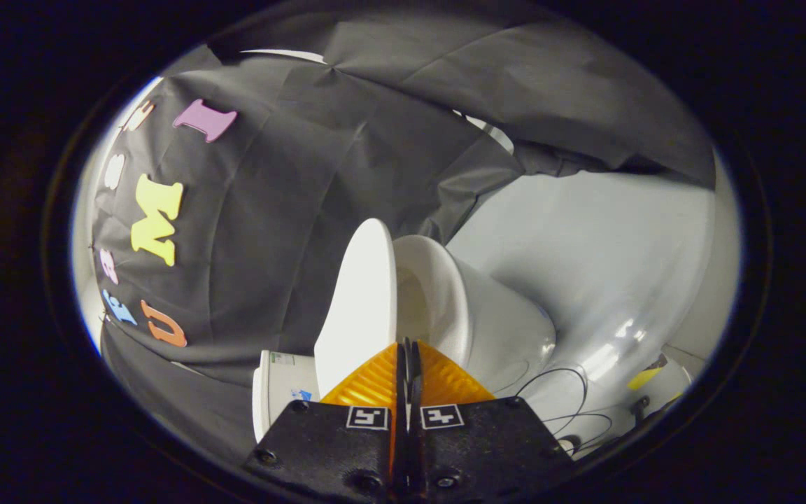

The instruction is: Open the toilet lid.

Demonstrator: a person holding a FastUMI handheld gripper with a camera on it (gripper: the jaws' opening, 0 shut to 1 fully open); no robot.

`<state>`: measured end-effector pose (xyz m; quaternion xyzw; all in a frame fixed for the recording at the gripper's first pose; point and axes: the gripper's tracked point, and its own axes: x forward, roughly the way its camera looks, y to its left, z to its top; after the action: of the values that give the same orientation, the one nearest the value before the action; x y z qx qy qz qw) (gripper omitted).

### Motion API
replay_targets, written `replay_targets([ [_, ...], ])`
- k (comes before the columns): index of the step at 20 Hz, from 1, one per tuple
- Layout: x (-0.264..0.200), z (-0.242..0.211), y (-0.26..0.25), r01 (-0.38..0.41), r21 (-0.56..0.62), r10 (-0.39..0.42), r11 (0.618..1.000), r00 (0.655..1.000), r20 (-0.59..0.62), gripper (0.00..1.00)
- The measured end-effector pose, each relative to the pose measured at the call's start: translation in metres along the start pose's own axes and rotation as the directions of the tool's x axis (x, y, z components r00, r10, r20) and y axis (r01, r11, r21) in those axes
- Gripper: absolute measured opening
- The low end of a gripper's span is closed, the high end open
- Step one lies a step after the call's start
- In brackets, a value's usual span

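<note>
Toilet lid [361,301] raised, standing apart from toilet bowl [473,315]: opening looks done or nearly. Hand-held gripper [408,353] fingers pressed together, pinching nothing, near lid's edge.

From my remote seat, the toilet lid [361,301] looks like smooth, hard plastic with a satin sheen, and the bowl [494,315] beside it reads as glazed ceramic, smooth and faintly glossy. The floor [599,266] is a slick, shiny white surface throwing bright glare spots. The wall cloth [291,196] is matt fabric, creased and softly wrinkled. Thin cables [564,392] lie on the floor, rubbery and dull. On the hand-held gripper [408,350], whose fingers sit pressed together, I see ribbed, translucent-looking plastic on the fingers [375,381] and a matt, finely grained mount [333,441] with small metal screws [266,456].
</note>
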<state>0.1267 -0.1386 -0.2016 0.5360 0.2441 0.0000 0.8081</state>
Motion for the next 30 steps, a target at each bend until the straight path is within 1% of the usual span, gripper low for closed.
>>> replay_targets([
  [5, -0.010, 0.002, 0.027, 0.031, -0.078, -0.028, 0.996, 0.999, 0.041, 0.04],
  [8, -0.019, 0.002, 0.048, 0.030, -0.121, -0.022, 0.992, 0.998, 0.064, 0.04],
  [16, -0.036, -0.001, 0.100, 0.023, -0.190, -0.002, 0.982, 0.994, 0.111, 0.04],
  [25, -0.050, -0.013, 0.156, -0.019, -0.243, 0.051, 0.970, 0.990, 0.128, 0.04],
  [30, -0.053, -0.019, 0.167, 0.002, -0.275, 0.039, 0.961, 0.989, 0.141, 0.04],
])
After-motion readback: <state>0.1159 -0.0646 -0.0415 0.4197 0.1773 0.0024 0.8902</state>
